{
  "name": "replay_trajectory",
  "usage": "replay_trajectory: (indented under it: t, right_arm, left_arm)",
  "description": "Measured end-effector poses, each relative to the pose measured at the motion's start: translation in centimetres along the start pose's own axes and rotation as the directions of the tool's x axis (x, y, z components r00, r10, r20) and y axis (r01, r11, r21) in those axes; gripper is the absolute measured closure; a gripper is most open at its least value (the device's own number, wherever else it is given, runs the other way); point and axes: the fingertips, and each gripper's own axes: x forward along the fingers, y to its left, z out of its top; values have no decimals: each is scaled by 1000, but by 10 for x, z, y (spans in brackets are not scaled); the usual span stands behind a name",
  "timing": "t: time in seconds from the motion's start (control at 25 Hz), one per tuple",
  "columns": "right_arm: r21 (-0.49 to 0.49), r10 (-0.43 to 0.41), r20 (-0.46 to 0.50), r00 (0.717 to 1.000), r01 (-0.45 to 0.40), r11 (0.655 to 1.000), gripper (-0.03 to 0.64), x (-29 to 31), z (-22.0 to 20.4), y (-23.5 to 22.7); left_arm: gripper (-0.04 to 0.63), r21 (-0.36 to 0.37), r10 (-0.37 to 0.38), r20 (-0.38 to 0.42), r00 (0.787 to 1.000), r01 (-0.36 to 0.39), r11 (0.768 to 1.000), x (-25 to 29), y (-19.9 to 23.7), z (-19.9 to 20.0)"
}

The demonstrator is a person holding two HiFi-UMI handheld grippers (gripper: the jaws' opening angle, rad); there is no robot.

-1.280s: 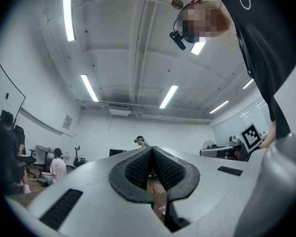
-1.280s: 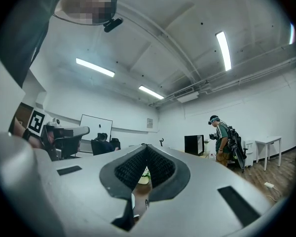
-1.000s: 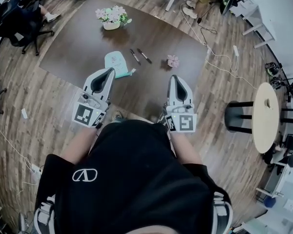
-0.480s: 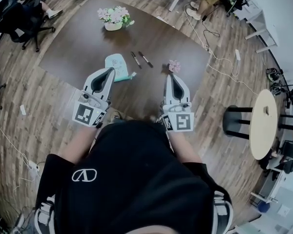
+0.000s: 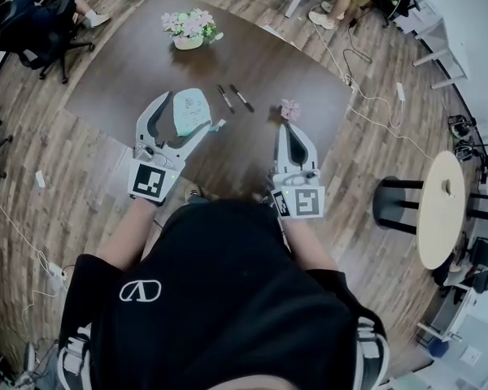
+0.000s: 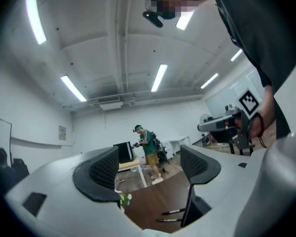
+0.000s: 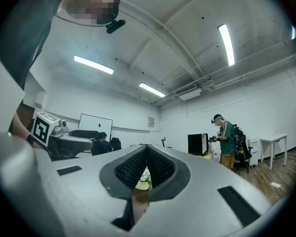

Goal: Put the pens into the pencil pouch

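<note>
Head view gives us the pens, two dark slim ones lying side by side near the middle of the brown counter, with the pale green pencil pouch flat just to their left and apart from them. We judge the pens light, stiff and smooth, likely to roll if nudged, so each is best pinched across the middle of its barrel. The pouch looks soft and limp and will probably need its mouth held open; we cannot tell whether it is unzipped. Our left gripper hangs over the near side of the pouch, its jaws having just been opening and now spread wide with nothing caught between them. Our right gripper has its jaws pressed together and empty, near a small pink flower. A flower pot stands at the counter's far side.
</note>
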Motion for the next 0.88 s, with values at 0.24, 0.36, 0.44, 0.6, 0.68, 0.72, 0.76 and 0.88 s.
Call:
replay_trajectory:
  t: [0.24,0.36,0.44,0.6,0.68,0.72,0.76,0.88]
  right_arm:
    - [-2,-25,-20,999,25,1000,618,-3,-5,-10]
    - [-3,-45,-32,998,45,999,620,-5,-9,-18]
    - [-4,-59,-44,997,58,998,618,-7,-11,-23]
    - [-6,-83,-71,994,82,997,619,-12,-21,-33]
    - [-4,-97,-86,992,97,995,618,-14,-27,-38]
    - [-2,-103,-96,990,104,995,618,-16,-30,-39]
    - [-3,-109,-106,988,110,994,619,-18,-33,-41]
    - [-12,-128,-126,984,127,992,619,-22,-38,-46]
  left_arm:
    - [233,121,-96,-160,982,116,986,26,3,-37]
    - [233,171,-170,-254,952,217,961,39,0,-72]
    - [233,185,-218,-323,921,288,940,48,-6,-97]
    - [233,163,-294,-438,849,397,903,63,-18,-155]
    - [233,132,-330,-492,806,443,887,68,-25,-187]
    - [233,110,-346,-517,783,462,880,70,-28,-204]
    - [233,90,-361,-542,759,480,873,70,-31,-220]
    - [233,50,-401,-618,677,542,839,69,-42,-269]
